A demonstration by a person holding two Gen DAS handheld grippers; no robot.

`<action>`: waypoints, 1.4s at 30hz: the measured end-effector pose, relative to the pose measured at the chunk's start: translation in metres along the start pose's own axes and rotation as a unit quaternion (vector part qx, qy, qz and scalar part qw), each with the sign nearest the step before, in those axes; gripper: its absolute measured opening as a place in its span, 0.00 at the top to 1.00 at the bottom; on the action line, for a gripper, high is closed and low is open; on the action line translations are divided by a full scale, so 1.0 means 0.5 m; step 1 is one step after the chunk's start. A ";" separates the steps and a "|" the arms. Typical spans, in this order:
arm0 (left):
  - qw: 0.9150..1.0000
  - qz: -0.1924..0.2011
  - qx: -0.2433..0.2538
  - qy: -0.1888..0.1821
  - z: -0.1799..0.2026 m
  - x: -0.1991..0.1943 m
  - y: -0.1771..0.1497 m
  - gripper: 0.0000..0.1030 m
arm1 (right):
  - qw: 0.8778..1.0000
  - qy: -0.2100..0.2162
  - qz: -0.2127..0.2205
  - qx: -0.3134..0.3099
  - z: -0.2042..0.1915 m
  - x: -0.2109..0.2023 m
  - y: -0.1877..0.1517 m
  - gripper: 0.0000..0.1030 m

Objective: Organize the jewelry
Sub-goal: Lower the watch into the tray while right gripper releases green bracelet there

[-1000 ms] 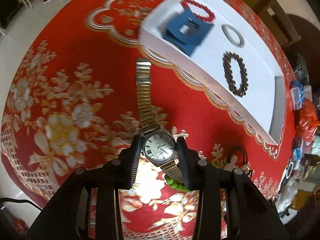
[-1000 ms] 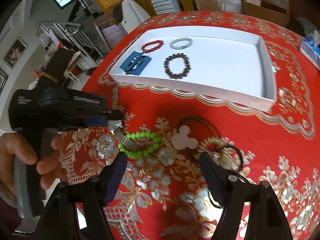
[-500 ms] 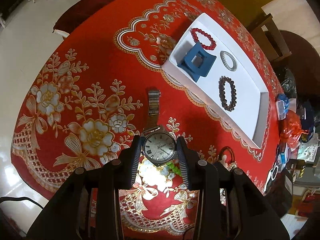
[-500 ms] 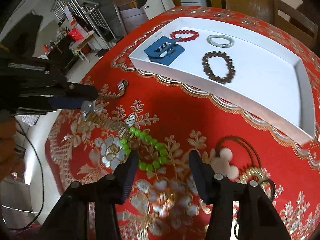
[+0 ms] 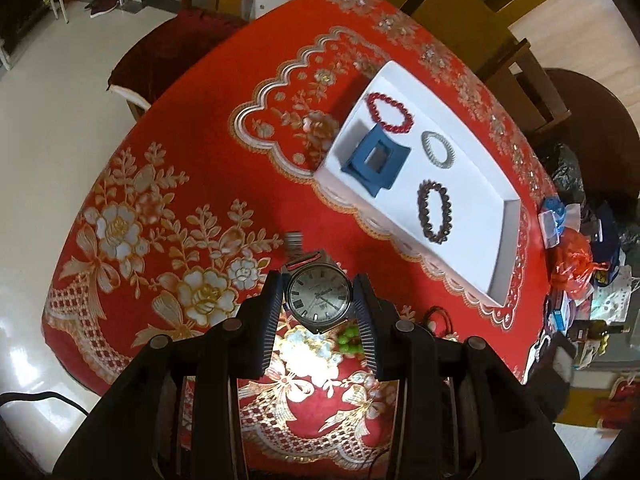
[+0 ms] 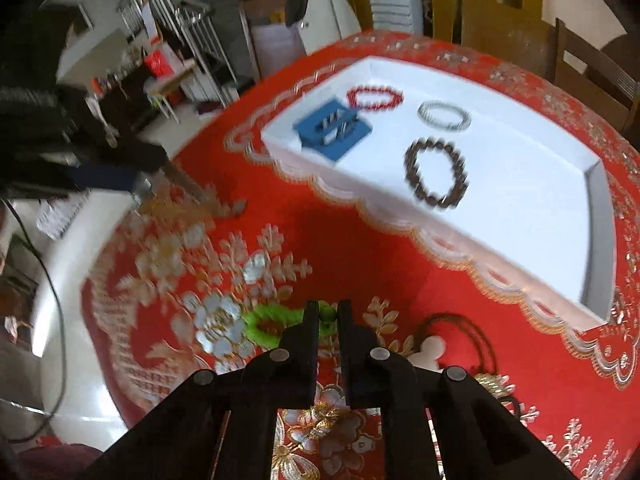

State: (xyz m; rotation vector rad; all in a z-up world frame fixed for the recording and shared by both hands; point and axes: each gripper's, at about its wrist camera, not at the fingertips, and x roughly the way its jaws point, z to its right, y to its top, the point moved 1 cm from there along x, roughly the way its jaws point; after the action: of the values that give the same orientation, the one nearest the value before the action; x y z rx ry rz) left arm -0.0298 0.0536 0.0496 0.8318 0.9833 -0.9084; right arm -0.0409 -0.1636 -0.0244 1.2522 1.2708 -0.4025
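Red floral tablecloth [image 5: 168,184] covers the round table. At left, the left gripper [image 5: 319,298] pinches a silver wristwatch [image 5: 318,297] by its case, held above the cloth. The right gripper [image 6: 328,317] is pressed together on a green bead bracelet [image 6: 268,325] lying on the cloth. Farther right, the white tray [image 5: 508,236] holds a blue hair claw [image 5: 374,159], red bead bracelet [image 5: 390,114], silver ring bracelet [image 5: 439,149] and dark bead bracelet [image 5: 435,211].
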 end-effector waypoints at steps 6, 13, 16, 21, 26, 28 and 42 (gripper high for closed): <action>1.000 0.005 0.014 -0.007 0.035 -0.003 0.010 0.66 | 1.000 0.014 0.008 0.012 0.019 -0.038 0.023 0.92; 0.999 0.003 0.029 -0.016 0.077 -0.004 0.021 0.66 | 0.998 0.021 0.035 0.038 0.058 -0.087 0.053 0.92; 0.999 0.008 0.045 -0.021 0.107 -0.009 0.032 0.66 | 0.998 0.013 0.046 0.037 0.073 -0.108 0.077 0.92; 0.997 0.013 0.074 -0.023 0.164 -0.008 0.052 0.66 | 0.997 0.000 0.061 0.043 0.111 -0.128 0.116 0.92; 0.994 0.013 0.102 -0.023 0.222 0.013 0.079 0.66 | 0.996 -0.003 0.060 0.063 0.161 -0.123 0.148 0.92; 0.994 0.007 0.108 -0.024 0.239 0.027 0.089 0.66 | 0.996 -0.003 0.054 0.072 0.178 -0.113 0.155 0.92; 0.989 -0.048 0.139 -0.016 0.348 0.177 0.162 0.66 | 0.993 -0.020 0.008 0.118 0.302 -0.005 0.193 0.92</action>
State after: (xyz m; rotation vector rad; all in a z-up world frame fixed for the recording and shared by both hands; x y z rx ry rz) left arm 0.1234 -0.0915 0.0382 1.0070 0.8853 -1.1560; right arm 0.1094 -0.2598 -0.0060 1.4446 1.2031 -0.5754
